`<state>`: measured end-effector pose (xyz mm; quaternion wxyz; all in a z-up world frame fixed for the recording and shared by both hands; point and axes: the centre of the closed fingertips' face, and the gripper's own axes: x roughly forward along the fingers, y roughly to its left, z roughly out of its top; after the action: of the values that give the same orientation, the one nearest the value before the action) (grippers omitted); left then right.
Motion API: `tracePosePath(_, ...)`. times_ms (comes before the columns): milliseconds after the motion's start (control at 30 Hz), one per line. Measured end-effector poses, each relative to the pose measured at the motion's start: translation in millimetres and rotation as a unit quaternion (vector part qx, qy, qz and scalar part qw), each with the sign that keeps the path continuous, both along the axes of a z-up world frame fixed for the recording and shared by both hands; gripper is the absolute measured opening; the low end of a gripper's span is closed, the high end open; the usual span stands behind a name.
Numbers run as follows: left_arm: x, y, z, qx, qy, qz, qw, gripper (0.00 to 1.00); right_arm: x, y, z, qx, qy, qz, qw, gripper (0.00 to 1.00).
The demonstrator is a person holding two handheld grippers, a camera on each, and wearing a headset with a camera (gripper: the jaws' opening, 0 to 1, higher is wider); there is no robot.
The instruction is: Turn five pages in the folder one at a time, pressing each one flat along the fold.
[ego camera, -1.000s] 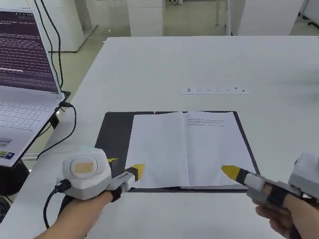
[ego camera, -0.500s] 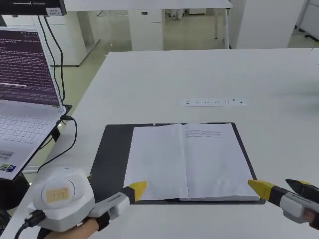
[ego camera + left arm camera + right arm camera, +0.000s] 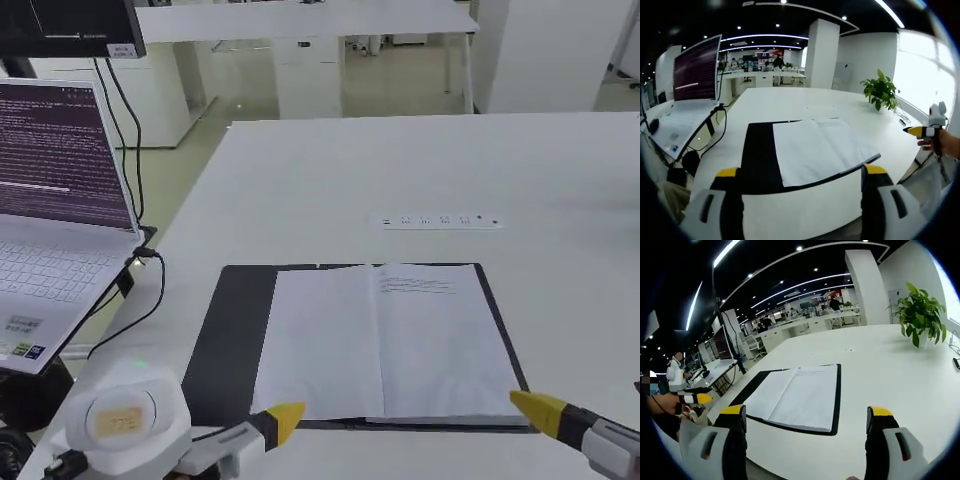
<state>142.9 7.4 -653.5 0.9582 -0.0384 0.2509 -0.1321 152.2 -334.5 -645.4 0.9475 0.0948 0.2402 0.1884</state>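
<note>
The black folder [image 3: 236, 340] lies open on the white table [image 3: 400, 160], its white pages [image 3: 380, 340] flat, with faint print on the right page. It also shows in the left gripper view as the folder [image 3: 760, 155] and in the right gripper view as the folder [image 3: 795, 395]. My left gripper [image 3: 797, 172] is open, held at the table's near edge short of the folder's left corner, yellow tip [image 3: 285, 420] low in the head view. My right gripper [image 3: 802, 415] is open too, off the folder's near right corner, yellow tip [image 3: 540, 408]. Neither touches the pages.
An open laptop [image 3: 50, 200] with a cable [image 3: 150, 290] sits at the left edge of the table. A white power strip [image 3: 440, 222] lies beyond the folder. A potted plant [image 3: 920, 315] stands far right on the table.
Both grippers have drawn back toward me, off the folder's near edge, and both now show one yellow tip instead of resting on the pages. The head camera tilted up.
</note>
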Motion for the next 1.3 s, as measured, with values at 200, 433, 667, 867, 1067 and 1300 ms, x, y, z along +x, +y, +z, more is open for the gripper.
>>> tracePosePath(200,1.8,0.3,0.6,0.007,0.000,0.003,1.0000,0.99,1.2,0.7,-3.9,0.011,0.005,0.004,0.9999,1.00)
tracePosePath(433,14.0,-14.4,-5.2,0.020,-0.003,-0.012,0.9997,0.99,-3.5,-6.0,-10.6,0.020,0.009,-0.006,0.9997,1.00)
tracePosePath(667,29.8,-54.2,-15.9,0.027,0.001,-0.060,0.9978,0.94,-13.9,-8.9,-14.6,0.023,0.013,-0.017,0.9995,1.00)
tracePosePath(867,43.5,-103.3,-28.8,0.040,0.007,-0.119,0.9921,0.92,-23.0,-12.2,-21.1,0.025,0.018,-0.024,0.9993,1.00)
tracePosePath(1067,57.0,-147.4,-43.1,0.055,0.007,-0.169,0.9841,0.90,-28.1,-14.7,-23.1,0.033,0.020,-0.038,0.9985,1.00)
tracePosePath(1300,67.6,-198.0,-58.5,0.059,0.010,-0.215,0.9749,0.89,-28.6,-15.1,-17.6,0.043,0.014,-0.050,0.9977,1.00)
